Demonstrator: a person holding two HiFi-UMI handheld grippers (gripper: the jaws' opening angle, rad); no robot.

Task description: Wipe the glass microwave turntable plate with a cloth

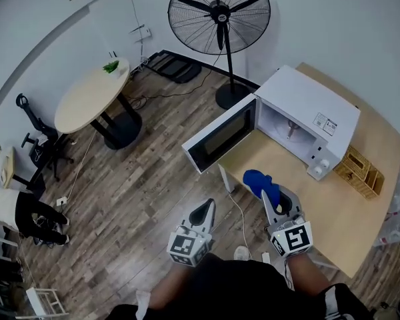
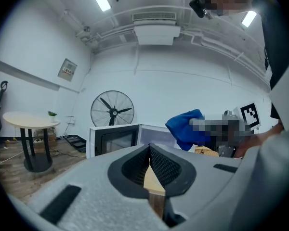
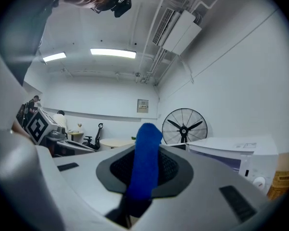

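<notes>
The white microwave (image 1: 313,109) stands on a light wooden table (image 1: 320,212) with its door (image 1: 221,135) swung open to the left. Inside the cavity (image 1: 287,129) I make out only a small fitting; a glass plate is not clear to see. My right gripper (image 1: 275,197) hovers over the table's front left corner, shut on a blue cloth (image 1: 261,183) that sticks out past the jaws (image 3: 145,162). My left gripper (image 1: 203,211) hangs left of the table over the floor, shut with nothing in it (image 2: 149,150). The left gripper view shows the cloth (image 2: 185,126) to its right.
A wicker basket (image 1: 359,171) sits right of the microwave. A tall pedestal fan (image 1: 220,15) stands behind the open door. A round table (image 1: 90,95) is at the far left, with an office chair (image 1: 37,149) beside it. Cables trail over the wood floor (image 1: 140,185).
</notes>
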